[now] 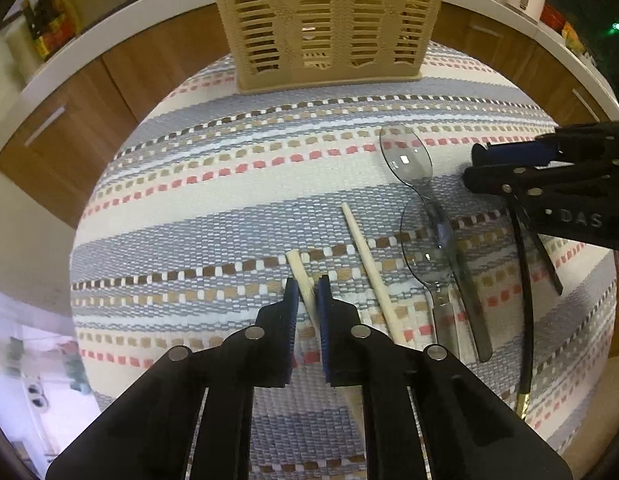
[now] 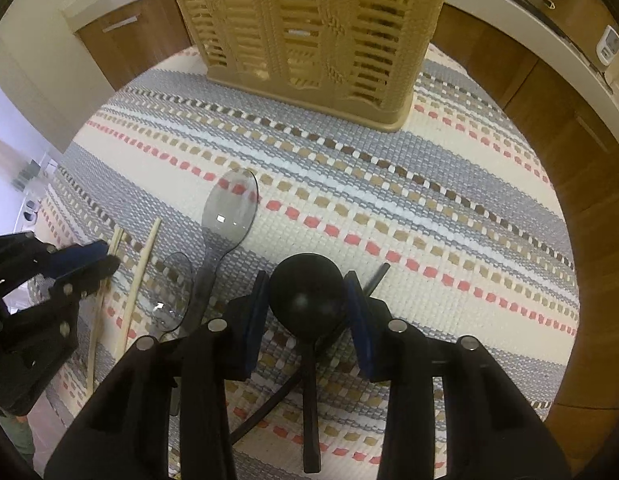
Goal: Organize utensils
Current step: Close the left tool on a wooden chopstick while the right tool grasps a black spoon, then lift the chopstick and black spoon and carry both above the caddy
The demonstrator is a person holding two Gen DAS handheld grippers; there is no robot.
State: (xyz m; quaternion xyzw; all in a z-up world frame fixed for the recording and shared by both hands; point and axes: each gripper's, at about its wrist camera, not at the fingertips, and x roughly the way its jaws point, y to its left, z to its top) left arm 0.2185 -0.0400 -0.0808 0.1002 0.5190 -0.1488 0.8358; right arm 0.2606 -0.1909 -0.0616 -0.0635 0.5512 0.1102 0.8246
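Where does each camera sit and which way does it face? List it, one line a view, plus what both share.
Left wrist: on the left gripper, looking steeply down its fingers, shut on a chopstick; right gripper at the right edge.
Right wrist: on the right gripper, looking down at a black spoon between its pads; left gripper at the left.
Shared: slatted basket, striped mat, clear spoons.

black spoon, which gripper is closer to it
Right. The right gripper has its pads either side of the black spoon's bowl. The left gripper is off to the side, shut on a chopstick, with the clear spoons in between.
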